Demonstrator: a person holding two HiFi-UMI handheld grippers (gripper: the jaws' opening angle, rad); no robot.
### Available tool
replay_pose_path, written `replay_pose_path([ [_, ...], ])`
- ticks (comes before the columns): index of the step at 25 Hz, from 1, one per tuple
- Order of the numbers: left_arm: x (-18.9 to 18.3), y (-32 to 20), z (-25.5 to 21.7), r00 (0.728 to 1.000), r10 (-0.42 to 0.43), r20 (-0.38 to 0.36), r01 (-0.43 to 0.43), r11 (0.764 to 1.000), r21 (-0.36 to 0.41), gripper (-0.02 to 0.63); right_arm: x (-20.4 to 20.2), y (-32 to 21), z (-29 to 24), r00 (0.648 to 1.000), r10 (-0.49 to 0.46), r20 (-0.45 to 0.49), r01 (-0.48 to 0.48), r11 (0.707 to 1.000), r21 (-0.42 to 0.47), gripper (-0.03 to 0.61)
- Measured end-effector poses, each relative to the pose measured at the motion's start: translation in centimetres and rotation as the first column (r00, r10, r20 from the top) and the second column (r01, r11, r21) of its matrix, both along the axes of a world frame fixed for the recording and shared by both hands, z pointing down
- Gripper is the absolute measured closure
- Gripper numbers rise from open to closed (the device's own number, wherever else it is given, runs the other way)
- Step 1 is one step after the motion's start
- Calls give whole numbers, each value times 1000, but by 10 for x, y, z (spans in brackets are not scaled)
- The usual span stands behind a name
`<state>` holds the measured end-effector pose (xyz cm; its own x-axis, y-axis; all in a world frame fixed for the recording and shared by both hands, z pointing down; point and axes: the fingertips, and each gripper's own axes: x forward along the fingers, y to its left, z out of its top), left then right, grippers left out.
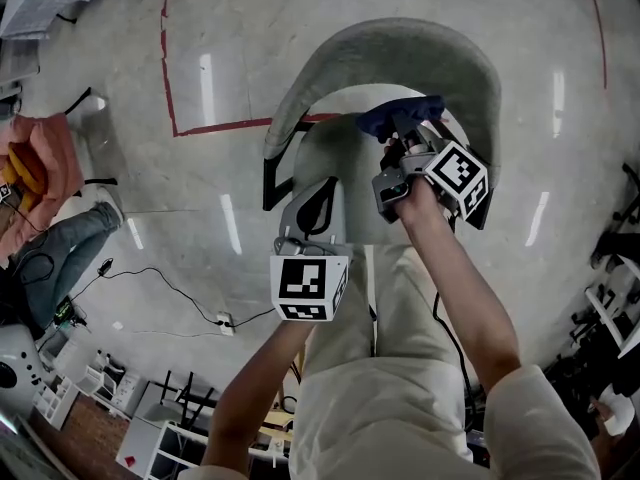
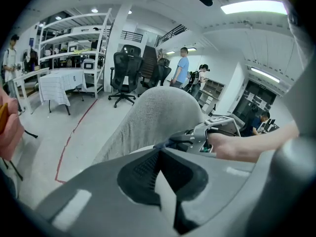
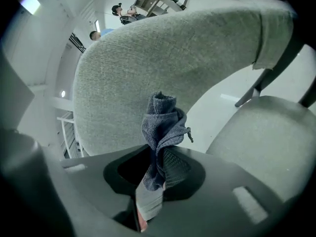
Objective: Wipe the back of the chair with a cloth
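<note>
The right gripper clenches a crumpled dark blue cloth close to the curved grey fabric chair back. At its seven o'clock, the left gripper is closed and empty.

The chair has a pale grey woven fabric. The cloth is dark blue-grey. The left hand-held gripper and the right hand-held gripper are grey, each bearing a black and white square pattern. The floor is light grey, with red lines.
</note>
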<state>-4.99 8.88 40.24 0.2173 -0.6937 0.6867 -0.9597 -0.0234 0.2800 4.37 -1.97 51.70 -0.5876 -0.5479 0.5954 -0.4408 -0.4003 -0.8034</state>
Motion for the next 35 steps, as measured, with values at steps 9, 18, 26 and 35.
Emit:
replay_pose_path([
  [9, 10, -16, 6, 1000, 22, -8, -22, 1000, -14, 614, 9, -8, 56, 998, 49, -31, -51, 996, -74, 485],
  [18, 5, -26, 11, 1000, 9, -8, -9, 999, -34, 614, 3, -23, 79, 997, 58, -51, -62, 993, -95, 485],
  [26, 7, -37, 18, 1000, -2, -17, 2, 999, -36, 614, -5, -35, 84, 994, 110, -16, -111, 986, -125, 485],
  [35, 14, -48, 16, 1000, 13, -23, -14, 999, -41, 614, -7, -41, 68, 987, 156, 31, -150, 979, -137, 486],
])
